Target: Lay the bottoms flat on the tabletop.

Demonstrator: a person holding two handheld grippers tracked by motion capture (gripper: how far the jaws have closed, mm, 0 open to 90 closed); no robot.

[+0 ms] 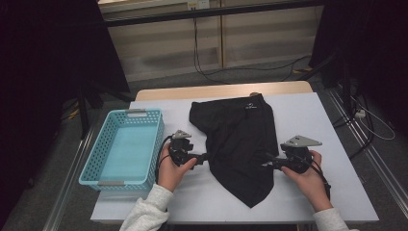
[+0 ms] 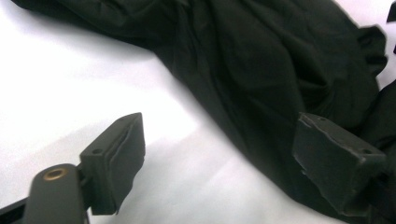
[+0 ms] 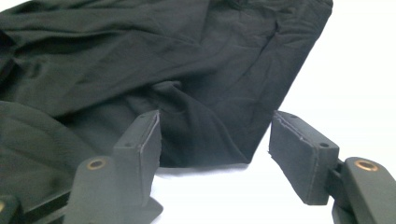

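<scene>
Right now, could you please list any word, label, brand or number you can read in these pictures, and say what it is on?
Small white mark near the top edge of the black garment, high view: too small and blurred to read.
Turquoise basket: no text to be seen.
Nothing else carries legible writing.

A black garment [image 1: 238, 144] lies spread on the white table top, roughly in its middle, with its upper edge up against the far side, where a small pale mark sits near the hem. The cloth looks thin and matte, without pattern. It is loosely folded, not flat: its far part is broad, with a lobe sticking out to the left, and it narrows toward the near side into a point. Up close in the left gripper view the fabric [image 2: 261, 70] shows soft creases and a ruffled edge; in the right gripper view a corner [image 3: 243, 156] rests flat on the table.
</scene>
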